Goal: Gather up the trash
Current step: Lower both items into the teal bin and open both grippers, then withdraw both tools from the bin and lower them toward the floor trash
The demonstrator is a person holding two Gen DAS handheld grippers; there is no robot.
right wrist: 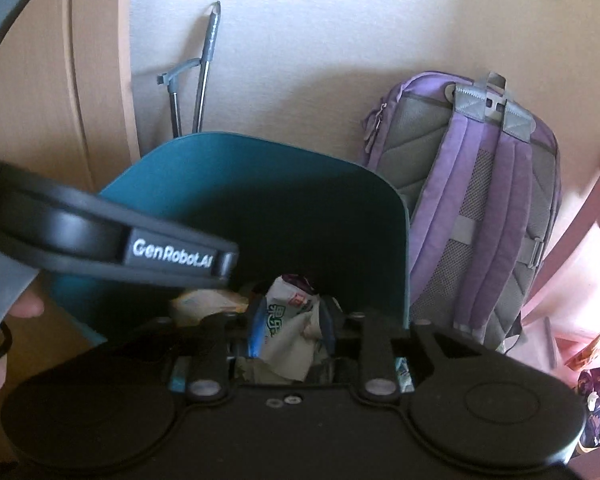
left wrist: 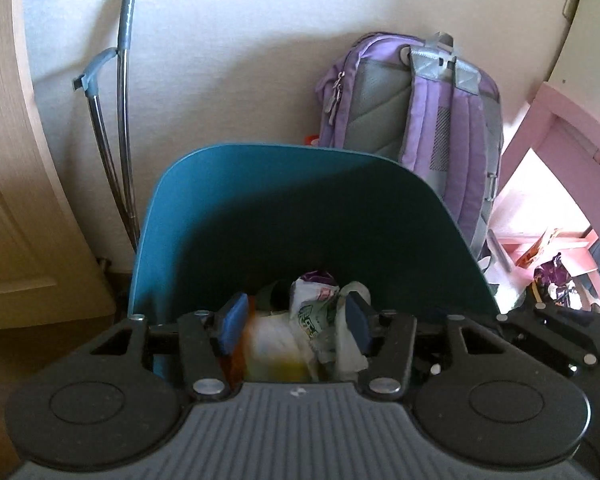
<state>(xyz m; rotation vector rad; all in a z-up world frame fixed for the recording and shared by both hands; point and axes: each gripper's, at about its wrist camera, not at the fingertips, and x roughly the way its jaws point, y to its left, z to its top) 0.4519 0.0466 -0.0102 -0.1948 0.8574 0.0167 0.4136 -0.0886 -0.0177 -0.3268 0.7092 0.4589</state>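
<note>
The trash is a pile of crumpled wrappers (left wrist: 312, 320) sitting low in the middle of both frames, down inside the teal bin (left wrist: 260, 208). Right gripper (right wrist: 290, 330) has its 2 blue pads pinched on a white wrapper with green print (right wrist: 288, 336), right over the bin opening. Left gripper (left wrist: 296, 322) hangs above the same pile with its pads spread wide, nothing clamped between them. Behind the bin, toward the upper right, a purple backpack (left wrist: 440, 112) leans on the wall. Upper left there's a metal cane (left wrist: 120, 120) propped up beside a wooden door (left wrist: 12, 160). Pink furniture (left wrist: 560, 152) fills the right edge.
</note>
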